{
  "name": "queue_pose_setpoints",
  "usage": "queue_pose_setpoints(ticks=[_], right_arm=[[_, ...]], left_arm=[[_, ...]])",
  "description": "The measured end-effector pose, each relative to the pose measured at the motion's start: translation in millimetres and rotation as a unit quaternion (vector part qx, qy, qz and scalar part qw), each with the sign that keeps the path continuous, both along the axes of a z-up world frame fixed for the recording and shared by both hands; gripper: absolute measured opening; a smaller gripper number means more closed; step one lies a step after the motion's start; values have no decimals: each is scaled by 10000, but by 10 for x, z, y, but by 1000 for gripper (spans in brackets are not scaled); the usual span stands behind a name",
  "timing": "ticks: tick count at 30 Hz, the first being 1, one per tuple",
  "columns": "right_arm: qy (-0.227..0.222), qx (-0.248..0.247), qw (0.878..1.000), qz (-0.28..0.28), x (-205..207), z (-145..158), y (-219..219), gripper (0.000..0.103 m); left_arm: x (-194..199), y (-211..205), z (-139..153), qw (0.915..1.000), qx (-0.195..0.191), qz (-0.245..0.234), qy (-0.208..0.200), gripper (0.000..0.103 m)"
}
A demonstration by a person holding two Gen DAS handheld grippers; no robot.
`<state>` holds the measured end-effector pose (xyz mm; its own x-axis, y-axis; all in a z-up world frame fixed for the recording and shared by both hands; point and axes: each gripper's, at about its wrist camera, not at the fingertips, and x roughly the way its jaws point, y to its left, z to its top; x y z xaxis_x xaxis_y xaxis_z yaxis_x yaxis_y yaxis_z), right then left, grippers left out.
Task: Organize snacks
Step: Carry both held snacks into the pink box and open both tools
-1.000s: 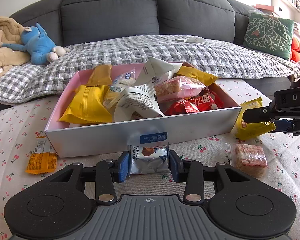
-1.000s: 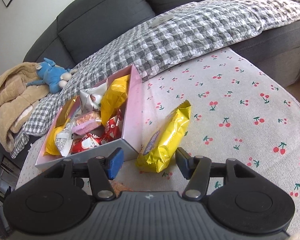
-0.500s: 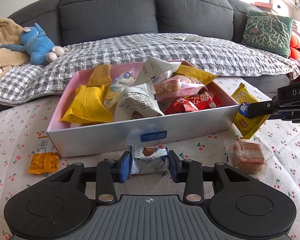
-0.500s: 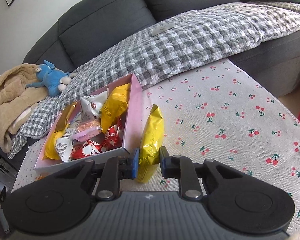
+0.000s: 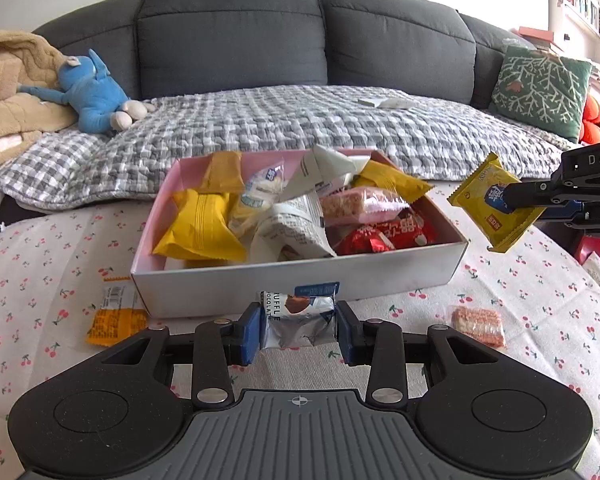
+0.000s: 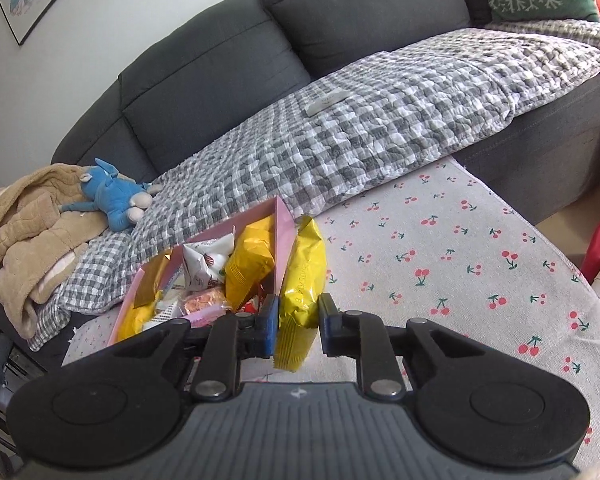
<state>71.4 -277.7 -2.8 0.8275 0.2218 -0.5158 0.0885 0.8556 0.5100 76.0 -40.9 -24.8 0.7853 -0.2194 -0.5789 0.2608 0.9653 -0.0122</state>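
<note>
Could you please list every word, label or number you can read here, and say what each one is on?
"UFFLE" over "OCOLATE", cut off at the left: silver packet in the left gripper.
"DAS", cut off: right gripper.
Print on the yellow packet and the boxed snacks: too blurred to read.

We've got the left gripper point(image 5: 296, 326) clamped on a silver truffle pack point(image 5: 298, 320) in front of the snack box point(image 5: 300, 276); right gripper point(image 5: 516, 200) holds a yellow pack point(image 5: 496, 208) beside the box, off the cloth.

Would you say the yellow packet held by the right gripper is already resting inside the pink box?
No, the yellow packet hangs in the right gripper, in the air beside the pink box.
</note>
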Motion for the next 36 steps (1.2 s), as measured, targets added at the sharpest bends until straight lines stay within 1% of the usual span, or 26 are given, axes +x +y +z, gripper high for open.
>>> queue_pose_setpoints(ticks=[3, 6, 8, 10, 15, 20, 23, 27, 33, 36], right_arm=[[-129, 46, 9999, 78, 3, 59, 39, 18], [-208, 66, 9995, 207, 34, 107, 105, 18], [-232, 37, 9993, 292, 65, 123, 166, 18], [-224, 1, 9990, 374, 107, 129, 236, 18], [-171, -194, 9985, 484, 220, 100, 389, 18], [-35, -432, 9977, 513, 311, 35, 447, 18], [0, -383, 9980, 507, 364, 3, 436, 18], [-31, -394, 9977, 556, 422, 8, 481, 18], [65, -410, 9973, 610, 536, -74, 576, 18], [189, -388, 9971, 619, 596, -144, 613, 18]], left_arm=[[8, 39, 120, 9999, -18, 6, -142, 36], [97, 95, 215, 9996, -16, 108, -252, 36], [206, 138, 250, 9995, -25, 173, -248, 36], [346, 183, 257, 9995, -65, 271, -129, 36], [652, 325, 176, 9983, -259, 479, 200, 36], [835, 341, 42, 9976, -128, 537, 411, 36], [913, 351, -24, 9971, -85, 581, 494, 36], [979, 344, -80, 9965, -64, 628, 539, 36], [1019, 286, -125, 9966, 152, 603, 540, 38], [1020, 277, -125, 9967, 216, 569, 531, 42]])
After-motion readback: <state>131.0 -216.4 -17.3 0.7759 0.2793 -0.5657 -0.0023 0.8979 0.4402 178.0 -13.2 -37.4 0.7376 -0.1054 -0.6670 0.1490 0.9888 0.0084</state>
